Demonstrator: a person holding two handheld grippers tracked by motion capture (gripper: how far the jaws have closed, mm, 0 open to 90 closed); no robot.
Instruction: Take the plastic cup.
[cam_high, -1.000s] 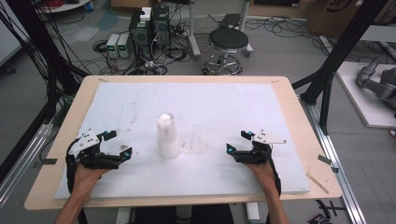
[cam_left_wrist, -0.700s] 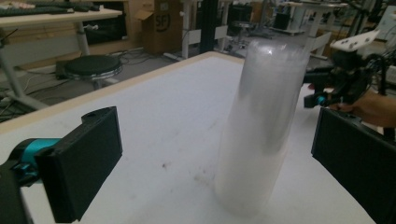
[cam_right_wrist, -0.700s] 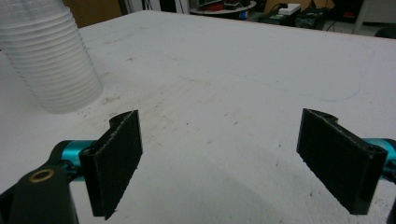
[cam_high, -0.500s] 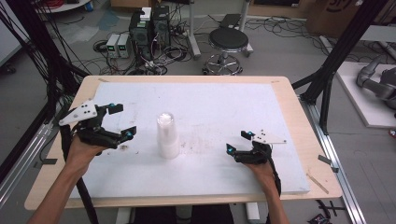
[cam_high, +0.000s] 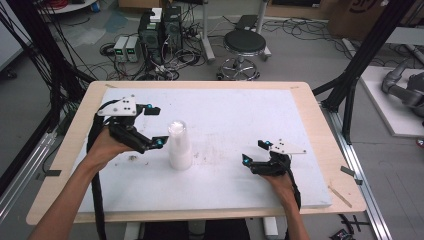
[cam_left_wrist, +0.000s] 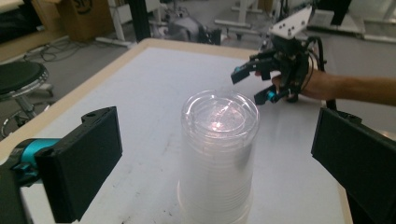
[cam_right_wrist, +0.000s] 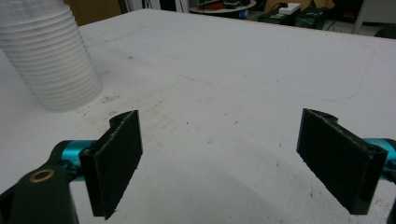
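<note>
clear cup stack (cam_high: 179, 146), white mat (cam_high: 235, 115), black claws

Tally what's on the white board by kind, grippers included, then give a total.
Cup stack: 1 (nested clear cups, upside down; how many cups I cannot tell)
Grippers: 2 (left gripper, right gripper)
Total: 3
</note>
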